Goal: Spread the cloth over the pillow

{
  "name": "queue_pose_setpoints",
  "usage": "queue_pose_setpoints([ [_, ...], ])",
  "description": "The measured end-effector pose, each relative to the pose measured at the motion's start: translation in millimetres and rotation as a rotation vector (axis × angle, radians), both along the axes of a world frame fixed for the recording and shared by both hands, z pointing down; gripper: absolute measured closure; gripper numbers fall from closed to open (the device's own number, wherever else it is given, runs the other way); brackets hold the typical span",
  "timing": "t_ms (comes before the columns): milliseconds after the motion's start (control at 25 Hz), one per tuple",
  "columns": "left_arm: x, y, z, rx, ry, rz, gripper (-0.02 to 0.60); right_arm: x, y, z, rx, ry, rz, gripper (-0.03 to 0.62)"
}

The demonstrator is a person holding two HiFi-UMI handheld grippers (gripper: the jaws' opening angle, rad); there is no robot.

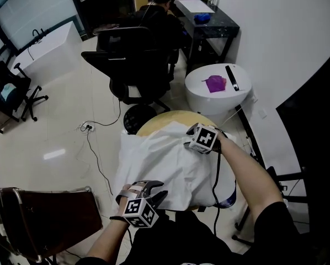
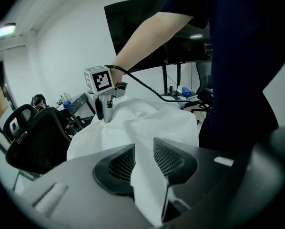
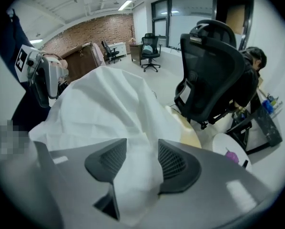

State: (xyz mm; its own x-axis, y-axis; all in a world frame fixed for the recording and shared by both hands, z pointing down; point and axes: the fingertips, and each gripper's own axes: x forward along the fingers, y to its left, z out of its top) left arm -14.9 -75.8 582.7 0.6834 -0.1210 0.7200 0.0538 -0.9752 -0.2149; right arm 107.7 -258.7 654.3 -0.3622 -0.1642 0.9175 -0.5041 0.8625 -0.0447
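On the round table the cloth already drapes the pillow, hiding it. Left gripper pinches its near edge; right gripper stands open around a fold; smoothing seemingly remains

The left hand-held gripper sits low with jaws clamped; the right hand-held gripper reaches forward, jaws apart.

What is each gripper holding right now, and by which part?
The left gripper pinches the white cloth at its near edge. The right gripper has its jaws apart around a fold near the far edge, seemingly not clamping it.
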Motion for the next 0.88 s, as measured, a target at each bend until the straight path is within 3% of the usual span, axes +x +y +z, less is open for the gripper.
queue_pose_setpoints([
  [240, -2.4, 1.8, 2.7, -0.002, -0.006, -0.01, 0.469, -0.6, -0.6, 2.2, -0.058, -0.015, 0.005, 0.39],
  [480, -5.7, -2.8, 5.2, 0.009, -0.009, -0.019, 0.469, -6.0, 13.2, -3.2, -0.037, 0.005, -0.033, 0.536],
  [720, -0.3, -2.0, 0.9, 0.016, 0.01, 0.002, 0.469, -4.7, 16.0, -31.0, 0.06, -0.034, -0.002, 0.554],
  [880, -2.0, 1.4, 3.7, 0.015, 0.009, 0.028, 0.469, -0.8, 26.4, -75.9, 0.175, -0.08, 0.023, 0.554],
])
